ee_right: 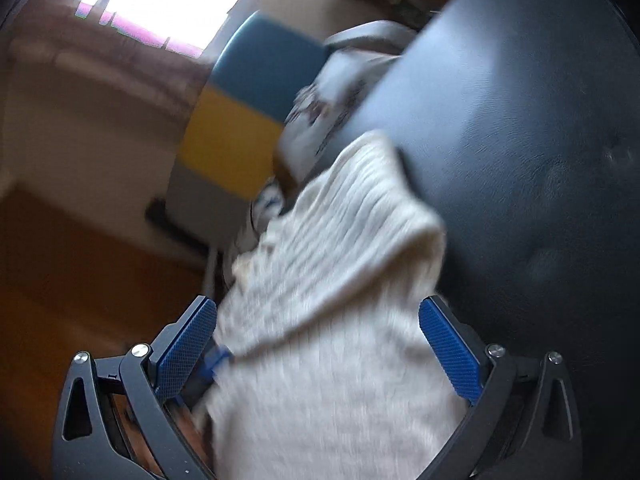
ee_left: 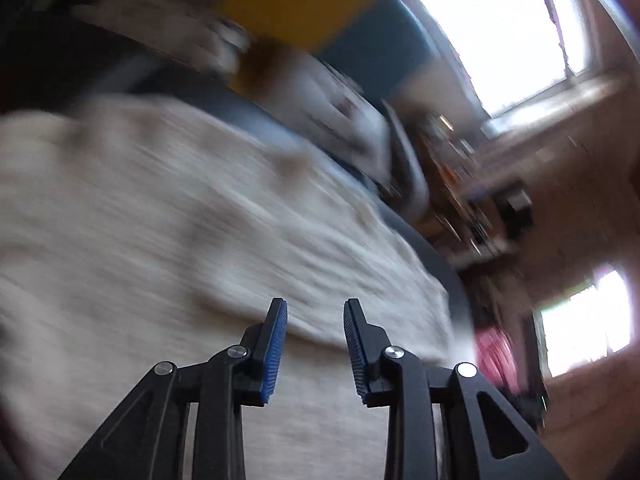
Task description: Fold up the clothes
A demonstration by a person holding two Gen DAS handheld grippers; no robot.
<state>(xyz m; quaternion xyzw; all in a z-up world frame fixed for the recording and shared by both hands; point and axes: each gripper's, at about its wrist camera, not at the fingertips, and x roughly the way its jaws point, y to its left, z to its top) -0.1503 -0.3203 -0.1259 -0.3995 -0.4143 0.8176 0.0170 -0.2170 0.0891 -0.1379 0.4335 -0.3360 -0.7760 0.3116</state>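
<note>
Cream ribbed-knit garment spread over a dark round seat, both grippers parted above it.

Nearest in the left wrist view, the left gripper point(ee_left: 315, 312) is seen with its blue pads spread and nothing between them, the cream ribbed-knit garment point(ee_left: 168, 216) lying blurred beneath, toward 10 o'clock. In the right wrist view the right gripper point(ee_right: 320, 320) is held wide, with cloth lying between its pads but not pinched. A fold is judged to be under way; an edge must be found and pinched next. Only the right view shows the dark padded round seat point(ee_right: 520, 140) at 2 o'clock; only the left shows cluttered shelves point(ee_left: 472, 184) beyond.
</note>
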